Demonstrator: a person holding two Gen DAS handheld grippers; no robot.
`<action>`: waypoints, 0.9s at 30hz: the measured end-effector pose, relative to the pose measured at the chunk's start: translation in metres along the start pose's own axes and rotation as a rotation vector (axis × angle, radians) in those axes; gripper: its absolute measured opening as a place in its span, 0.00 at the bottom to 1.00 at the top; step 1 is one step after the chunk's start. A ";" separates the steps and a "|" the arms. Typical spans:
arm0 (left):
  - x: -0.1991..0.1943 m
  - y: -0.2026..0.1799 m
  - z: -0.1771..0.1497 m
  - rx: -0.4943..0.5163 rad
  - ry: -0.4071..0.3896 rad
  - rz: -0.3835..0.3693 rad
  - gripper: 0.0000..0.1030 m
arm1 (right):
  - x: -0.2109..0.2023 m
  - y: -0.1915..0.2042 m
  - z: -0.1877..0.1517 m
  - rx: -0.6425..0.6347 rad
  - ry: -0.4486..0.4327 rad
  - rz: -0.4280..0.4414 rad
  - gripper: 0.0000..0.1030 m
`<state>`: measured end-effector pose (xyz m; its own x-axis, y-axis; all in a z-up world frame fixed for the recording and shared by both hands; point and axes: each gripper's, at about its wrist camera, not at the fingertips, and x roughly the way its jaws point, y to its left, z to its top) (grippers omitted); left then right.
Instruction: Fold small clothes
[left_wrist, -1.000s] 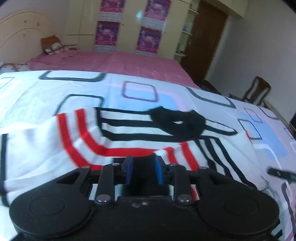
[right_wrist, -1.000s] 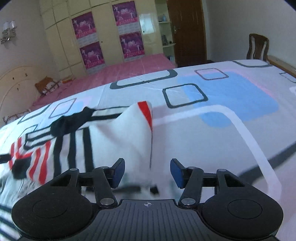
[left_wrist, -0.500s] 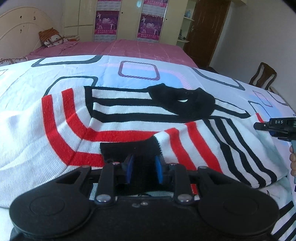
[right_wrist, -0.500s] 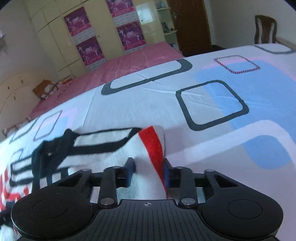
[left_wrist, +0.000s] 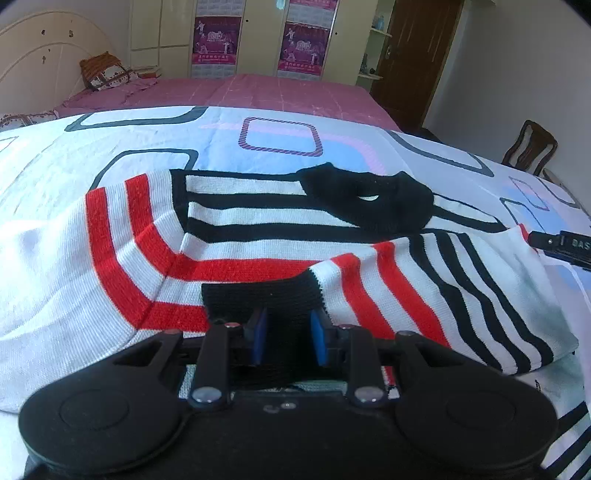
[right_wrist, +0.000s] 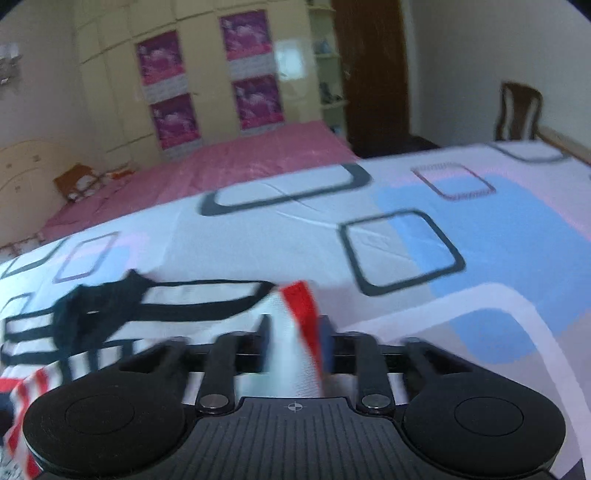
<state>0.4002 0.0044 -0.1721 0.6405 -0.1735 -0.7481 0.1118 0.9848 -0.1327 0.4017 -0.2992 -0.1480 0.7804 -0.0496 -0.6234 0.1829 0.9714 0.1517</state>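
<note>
A small white knit sweater (left_wrist: 122, 236) with red and black stripes and a black collar (left_wrist: 369, 199) lies on the patterned bed sheet (left_wrist: 280, 151). My left gripper (left_wrist: 287, 341) is shut on a black cuff (left_wrist: 258, 295) of the sweater, folded over its lower part. My right gripper (right_wrist: 295, 347) is shut on a white, red-edged part of the sweater (right_wrist: 295, 332) and holds it raised off the sheet; its tip shows at the right edge of the left wrist view (left_wrist: 561, 245).
The sheet (right_wrist: 424, 229) spreads far to the right of the sweater. A pink bed (left_wrist: 240, 88) with a headboard and a plush toy (left_wrist: 99, 74) lies behind. A wooden chair (left_wrist: 528, 147) stands at the right, near a dark door (left_wrist: 413, 55).
My right gripper closed on the sweater's red-edged part and lifted it. My left gripper kept its hold on the black cuff and carried it over the sweater's body.
</note>
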 end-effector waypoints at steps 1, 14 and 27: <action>0.000 -0.001 0.000 0.002 0.001 0.004 0.26 | -0.003 0.007 -0.002 -0.027 -0.001 0.010 0.41; -0.001 -0.011 0.003 0.057 0.029 0.050 0.27 | -0.011 0.064 -0.040 -0.235 0.083 0.067 0.41; -0.052 0.024 0.000 -0.006 -0.004 0.077 0.58 | -0.022 0.109 -0.054 -0.213 0.144 0.121 0.41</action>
<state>0.3695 0.0367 -0.1363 0.6500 -0.0976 -0.7536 0.0580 0.9952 -0.0788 0.3720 -0.1793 -0.1590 0.6933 0.0882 -0.7152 -0.0479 0.9959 0.0765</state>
